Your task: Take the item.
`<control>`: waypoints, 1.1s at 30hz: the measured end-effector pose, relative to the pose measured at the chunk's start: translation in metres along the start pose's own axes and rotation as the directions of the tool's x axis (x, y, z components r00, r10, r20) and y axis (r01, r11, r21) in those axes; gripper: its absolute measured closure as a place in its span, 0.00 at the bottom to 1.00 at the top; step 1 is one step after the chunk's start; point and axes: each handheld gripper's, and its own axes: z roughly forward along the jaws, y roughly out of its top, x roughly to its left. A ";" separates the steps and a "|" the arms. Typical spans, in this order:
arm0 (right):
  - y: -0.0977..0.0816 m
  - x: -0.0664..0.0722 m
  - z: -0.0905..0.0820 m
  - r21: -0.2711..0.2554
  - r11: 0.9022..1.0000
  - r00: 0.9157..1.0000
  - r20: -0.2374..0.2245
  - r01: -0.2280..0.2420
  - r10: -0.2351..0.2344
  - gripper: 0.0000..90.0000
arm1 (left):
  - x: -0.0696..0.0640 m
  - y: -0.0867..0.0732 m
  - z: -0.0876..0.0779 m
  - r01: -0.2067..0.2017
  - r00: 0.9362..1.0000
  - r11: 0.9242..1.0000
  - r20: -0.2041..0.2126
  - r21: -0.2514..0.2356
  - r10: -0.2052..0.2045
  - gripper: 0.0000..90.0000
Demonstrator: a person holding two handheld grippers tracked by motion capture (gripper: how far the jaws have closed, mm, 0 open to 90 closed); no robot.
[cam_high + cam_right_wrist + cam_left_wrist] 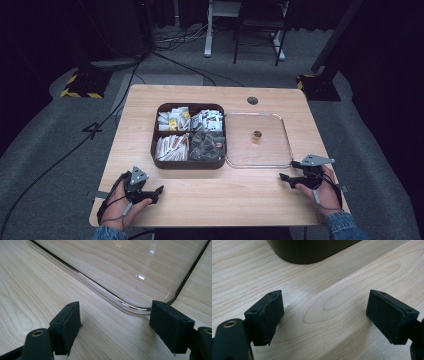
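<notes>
One brown four-compartment tray [188, 162], one clear lid [260, 150] beside it, left gripper [324, 312] and right gripper [115, 322] both spread wide, holding nothing.

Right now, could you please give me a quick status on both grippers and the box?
Left gripper open, empty. Right gripper open, empty. Box uncovered, clear lid beside it.

Bare table [215, 197] lies open before box [188, 136] and lid [257, 141].
</notes>
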 end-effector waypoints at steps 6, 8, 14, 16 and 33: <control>0.000 0.000 0.000 0.000 1.000 1.000 0.000 0.001 -0.001 0.28 | 0.001 0.007 -0.010 -0.034 0.999 0.999 -0.011 0.009 0.034 0.42; 0.000 0.000 0.000 0.001 1.000 1.000 -0.001 0.001 -0.001 0.28 | 0.001 0.009 -0.013 -0.040 0.999 0.999 -0.001 -0.021 0.040 0.41; 0.000 0.000 0.000 0.000 1.000 1.000 -0.001 0.002 -0.002 0.28 | 0.007 0.027 -0.037 -0.024 0.999 0.990 0.034 -0.141 0.029 0.41; 0.000 0.000 0.000 0.000 1.000 1.000 0.000 0.003 -0.003 0.28 | 0.008 0.029 -0.039 -0.014 0.999 0.988 0.035 -0.154 0.019 0.41; 0.000 0.000 0.000 -0.001 1.000 1.000 0.001 0.005 -0.005 0.28 | 0.027 0.070 -0.075 0.049 0.998 0.963 0.040 -0.266 -0.040 0.43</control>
